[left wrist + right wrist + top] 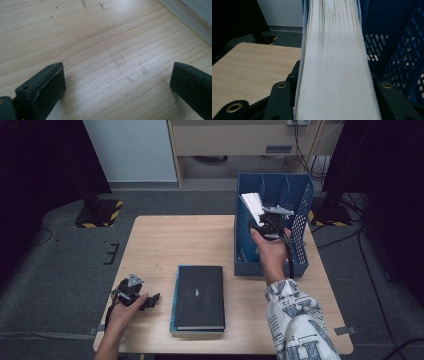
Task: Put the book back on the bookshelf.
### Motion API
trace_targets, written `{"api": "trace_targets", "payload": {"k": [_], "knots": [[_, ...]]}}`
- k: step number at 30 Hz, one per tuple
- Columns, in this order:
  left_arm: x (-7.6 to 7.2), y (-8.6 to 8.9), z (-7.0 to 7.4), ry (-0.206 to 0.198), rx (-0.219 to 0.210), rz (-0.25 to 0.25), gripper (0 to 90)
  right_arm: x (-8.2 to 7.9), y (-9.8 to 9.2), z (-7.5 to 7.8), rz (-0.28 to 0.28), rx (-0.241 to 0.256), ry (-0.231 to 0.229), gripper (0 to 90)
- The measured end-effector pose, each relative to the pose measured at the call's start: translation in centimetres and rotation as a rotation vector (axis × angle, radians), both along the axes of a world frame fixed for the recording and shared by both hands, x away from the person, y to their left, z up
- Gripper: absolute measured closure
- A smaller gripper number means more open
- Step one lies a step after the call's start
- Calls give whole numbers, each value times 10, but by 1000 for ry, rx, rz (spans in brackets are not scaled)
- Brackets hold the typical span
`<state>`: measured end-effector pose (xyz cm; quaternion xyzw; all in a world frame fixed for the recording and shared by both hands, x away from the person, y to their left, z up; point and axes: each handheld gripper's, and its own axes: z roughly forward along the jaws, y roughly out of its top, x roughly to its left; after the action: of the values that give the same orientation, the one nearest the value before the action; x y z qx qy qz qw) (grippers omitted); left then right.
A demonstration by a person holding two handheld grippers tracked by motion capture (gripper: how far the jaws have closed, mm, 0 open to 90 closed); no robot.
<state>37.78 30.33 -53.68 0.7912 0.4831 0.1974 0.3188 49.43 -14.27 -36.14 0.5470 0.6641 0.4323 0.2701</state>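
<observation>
book (334,62) upright in right gripper (266,223), page edge facing it.

right gripper (264,220) holding white book (252,203) over blue rack (299,220), black book (199,296) on table (160,240)

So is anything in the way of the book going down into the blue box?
Nothing visible blocks it. The right gripper holds the book edge-up over the blue box, above an open slot between the dividers. The black books lie apart on the table.
</observation>
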Motion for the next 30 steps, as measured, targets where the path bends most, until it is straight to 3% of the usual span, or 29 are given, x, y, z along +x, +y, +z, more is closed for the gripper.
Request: {"api": "trace_targets", "payload": {"k": [4, 9, 18, 30], "knots": [[0, 0, 0, 1, 0, 0, 0, 1, 2, 11, 21, -33, -15, 482], [0, 0, 0, 1, 0, 1, 0, 6, 2, 19, 37, -32, 10, 460], [0, -1, 0, -1, -5, 3, 0, 15, 4, 18, 37, -27, 59, 464], [0, -1, 0, 0, -4, 2, 0, 18, 8, 14, 36, -33, 77, 471]]}}
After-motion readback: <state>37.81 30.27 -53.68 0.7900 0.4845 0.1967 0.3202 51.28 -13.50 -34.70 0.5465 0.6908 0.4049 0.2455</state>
